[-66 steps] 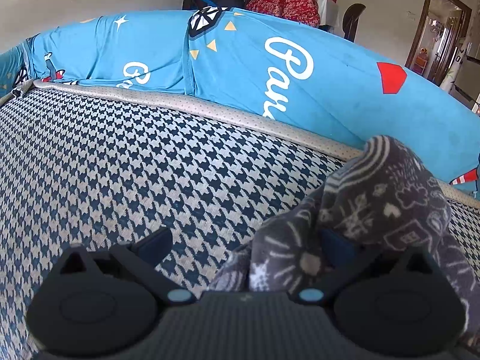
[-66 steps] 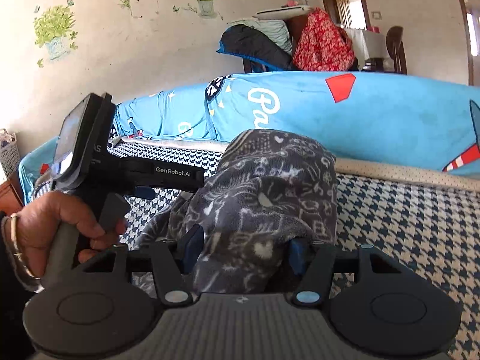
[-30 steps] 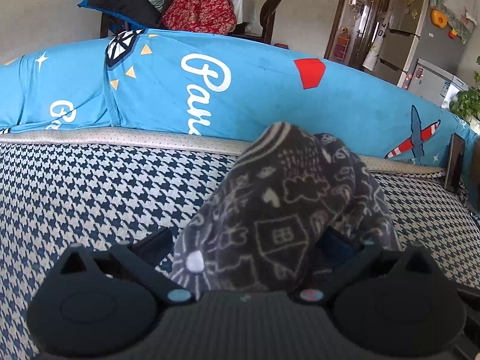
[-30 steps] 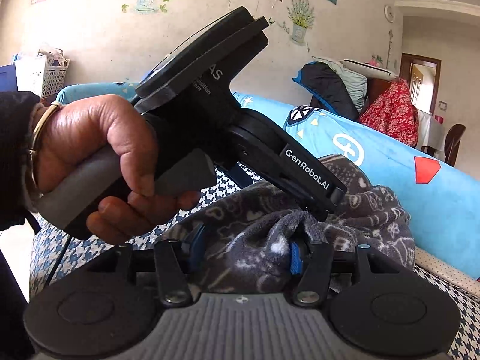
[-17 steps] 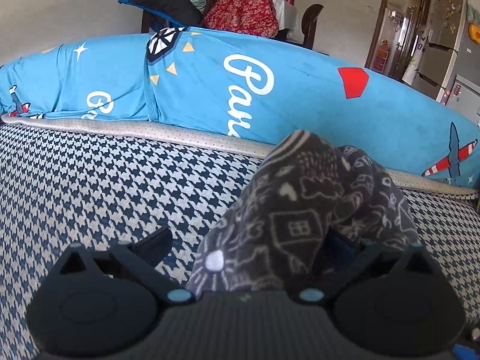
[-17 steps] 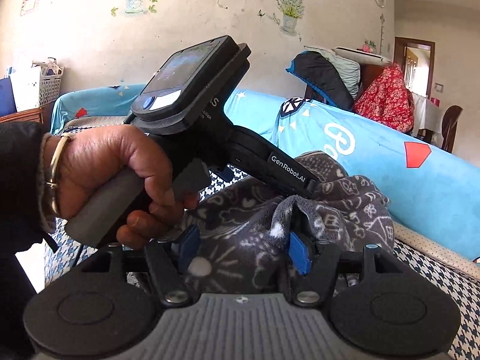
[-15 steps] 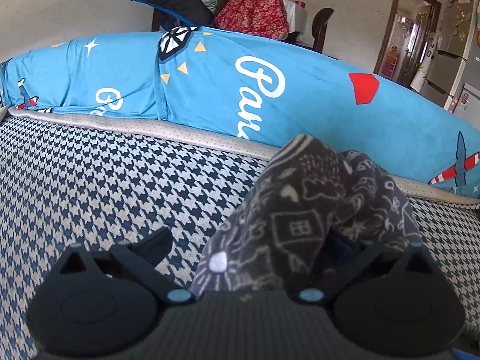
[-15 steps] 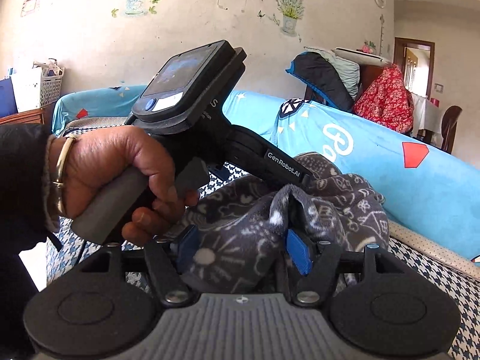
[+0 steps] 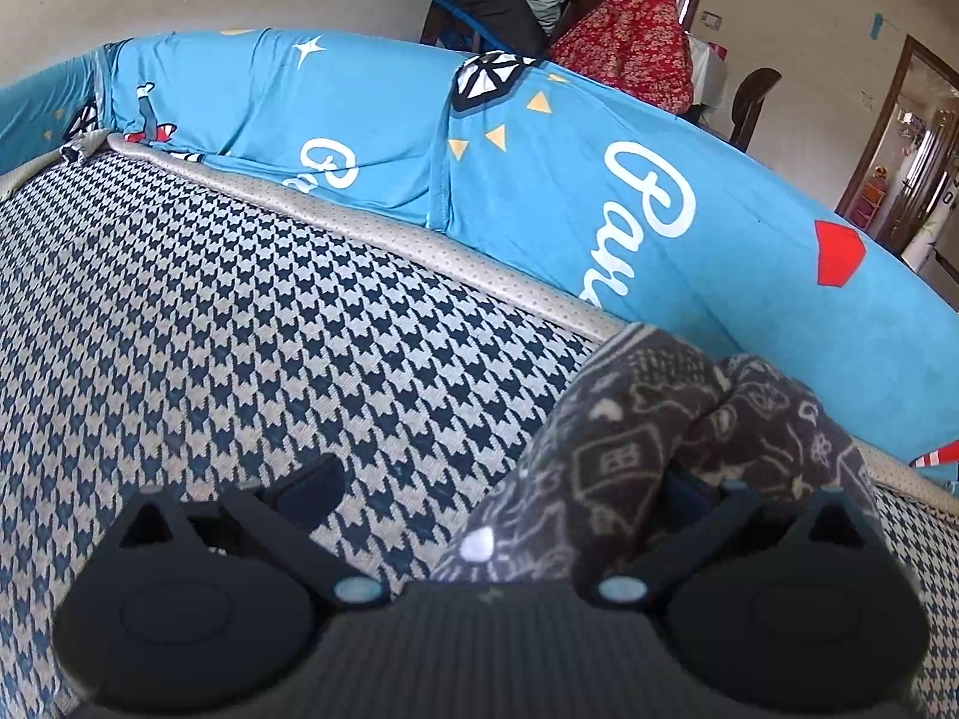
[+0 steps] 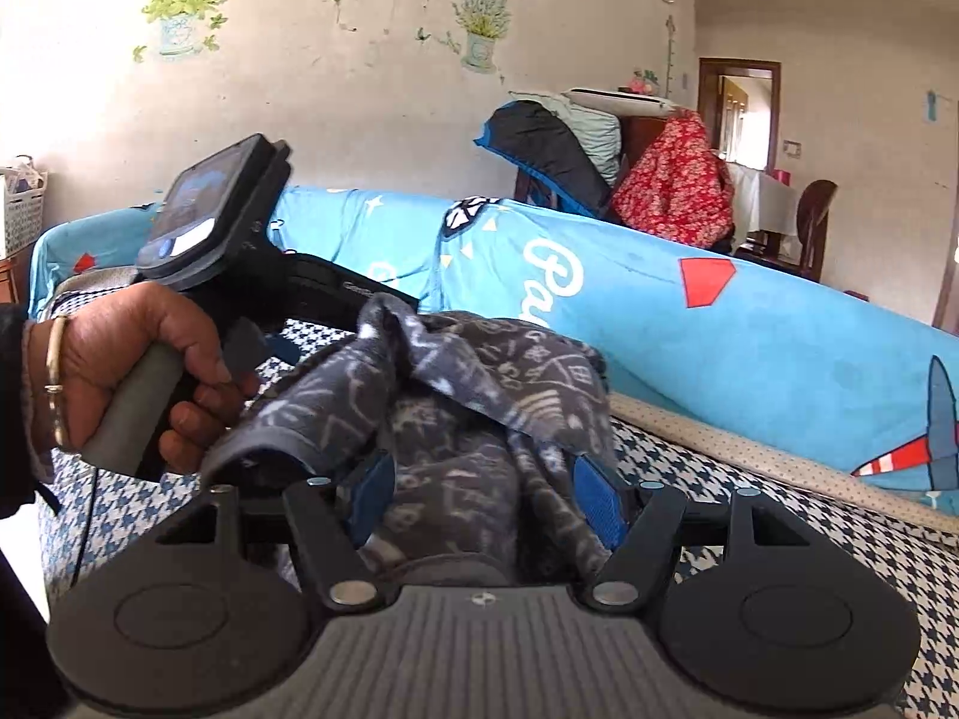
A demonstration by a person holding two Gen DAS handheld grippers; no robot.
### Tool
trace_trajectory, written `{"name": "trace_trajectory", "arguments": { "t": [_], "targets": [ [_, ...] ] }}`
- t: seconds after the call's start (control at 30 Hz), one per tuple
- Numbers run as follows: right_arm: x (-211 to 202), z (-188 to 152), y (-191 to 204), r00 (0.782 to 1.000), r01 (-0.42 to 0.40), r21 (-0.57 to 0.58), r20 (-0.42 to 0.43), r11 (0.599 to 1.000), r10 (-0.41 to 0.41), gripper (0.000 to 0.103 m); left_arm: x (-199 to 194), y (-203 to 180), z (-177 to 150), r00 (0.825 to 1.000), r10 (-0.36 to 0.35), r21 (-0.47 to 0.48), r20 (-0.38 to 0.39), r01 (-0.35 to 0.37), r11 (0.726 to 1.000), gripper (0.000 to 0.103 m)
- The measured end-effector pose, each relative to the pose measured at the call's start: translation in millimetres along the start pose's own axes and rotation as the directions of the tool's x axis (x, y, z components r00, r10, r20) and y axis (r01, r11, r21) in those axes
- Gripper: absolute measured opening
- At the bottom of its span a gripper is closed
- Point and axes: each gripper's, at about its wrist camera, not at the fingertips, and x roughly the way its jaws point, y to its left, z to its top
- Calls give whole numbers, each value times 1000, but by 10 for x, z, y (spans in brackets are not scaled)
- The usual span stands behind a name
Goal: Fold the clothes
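Note:
A dark grey fleece garment with white doodle print [image 10: 479,371] is bunched up above the houndstooth sofa seat [image 9: 240,329]. In the right wrist view it fills the gap of my right gripper [image 10: 485,497]; both blue pads [image 10: 599,509] show their faces, and the cloth lies loosely between them. In the left wrist view the garment [image 9: 647,449] drapes over the right-hand finger of my left gripper [image 9: 500,482], hiding it. The left finger [image 9: 311,482] stands far from it over bare seat. A hand [image 10: 120,371] holds the left gripper's handle beside the cloth.
The sofa's blue printed backrest cover [image 9: 539,180] runs along the far side of the seat. Behind it a chair carries a pile of black, pale green and red clothes [image 10: 599,150]. A white basket [image 10: 21,204] stands at far left against the wall.
The right jaws have spread wider and their pad faces now show. The left gripper has rolled and shifted, so the garment sits further right in its view.

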Motion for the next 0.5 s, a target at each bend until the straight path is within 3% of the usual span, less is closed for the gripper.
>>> {"name": "trace_trajectory", "arguments": {
  "t": [0.27,0.4,0.5],
  "targets": [
    [229,-101,-175,997,55,117,-64,992,-48,70,7,192,50,999,41,-71,-1,-41,997,103],
    [284,-113,-335,996,10,276,-86,961,14,70,27,343,90,999,27,-133,-24,-30,991,103],
    [244,-92,-433,998,6,330,-66,944,17,70,20,433,117,999,4,-170,-33,-9,985,103]
  ]
}}
